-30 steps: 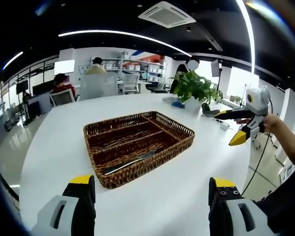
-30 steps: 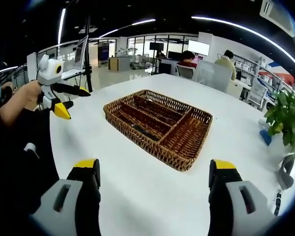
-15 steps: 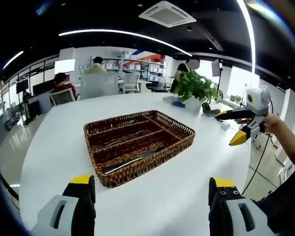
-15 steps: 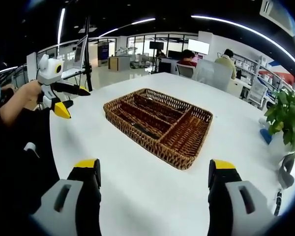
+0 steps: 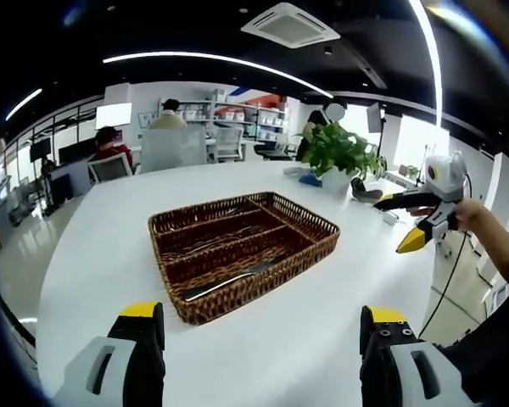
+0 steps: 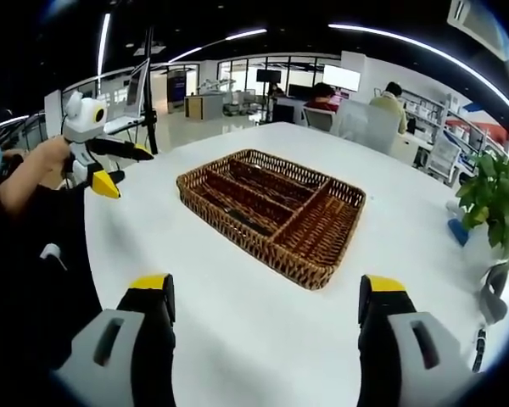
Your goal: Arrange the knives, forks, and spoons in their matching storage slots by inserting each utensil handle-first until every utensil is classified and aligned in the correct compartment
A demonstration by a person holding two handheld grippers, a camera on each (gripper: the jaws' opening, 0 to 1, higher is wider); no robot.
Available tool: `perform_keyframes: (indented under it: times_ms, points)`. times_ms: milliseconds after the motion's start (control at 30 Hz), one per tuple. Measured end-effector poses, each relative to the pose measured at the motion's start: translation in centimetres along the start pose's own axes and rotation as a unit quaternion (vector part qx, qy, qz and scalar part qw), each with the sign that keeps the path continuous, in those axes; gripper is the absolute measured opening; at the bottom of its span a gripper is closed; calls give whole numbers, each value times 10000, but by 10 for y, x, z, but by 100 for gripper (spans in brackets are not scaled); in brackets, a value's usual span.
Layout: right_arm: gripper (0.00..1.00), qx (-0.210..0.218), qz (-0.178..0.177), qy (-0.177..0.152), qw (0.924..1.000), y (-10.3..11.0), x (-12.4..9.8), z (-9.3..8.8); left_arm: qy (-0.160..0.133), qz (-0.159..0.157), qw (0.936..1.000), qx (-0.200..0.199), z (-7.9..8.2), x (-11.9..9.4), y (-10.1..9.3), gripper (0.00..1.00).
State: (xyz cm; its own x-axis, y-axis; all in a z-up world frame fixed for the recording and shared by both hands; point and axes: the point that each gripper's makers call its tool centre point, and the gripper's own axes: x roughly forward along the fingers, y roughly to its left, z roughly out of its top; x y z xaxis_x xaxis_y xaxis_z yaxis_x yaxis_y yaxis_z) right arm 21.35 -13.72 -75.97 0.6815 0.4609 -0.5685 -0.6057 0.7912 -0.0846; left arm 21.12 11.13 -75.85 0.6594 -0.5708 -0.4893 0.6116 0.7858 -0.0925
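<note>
Wicker tray (image 5: 237, 254) on bench (image 5: 93, 246), utensils already slotted: I hold left tongs (image 5: 259, 343) and right tongs (image 6: 263, 318) released, empty, near it; next, check alignment.

An open-plan office: desks (image 6: 205, 106), monitors (image 6: 268, 79), shelving (image 5: 263, 123).

A white table (image 5: 93, 246) carries a wicker tray (image 5: 310, 246) and a potted plant (image 5: 338, 153).

wicker trays (image 5: 322, 240): 1 | potted plants (image 5: 339, 151): 1 | grippers (image 5: 263, 339): 2 | seated people (image 5: 108, 144): 2
</note>
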Motion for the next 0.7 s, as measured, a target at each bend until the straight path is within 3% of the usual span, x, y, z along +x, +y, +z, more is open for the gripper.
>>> perform_keyframes:
  times_ms: [67,233,700]
  points:
    - [91,-2,28,-49,10000,2,-1,4,-154,-25,9999,-45,4,-1,-1,100]
    - [91,-3,8,-90,10000,3,-1,5,55,-57,10000,4,-5,3,-5,100]
    - [91,52,-30,-90,9999,1,-4,1,7,-135,9999,-51,-6,6,-10,100]
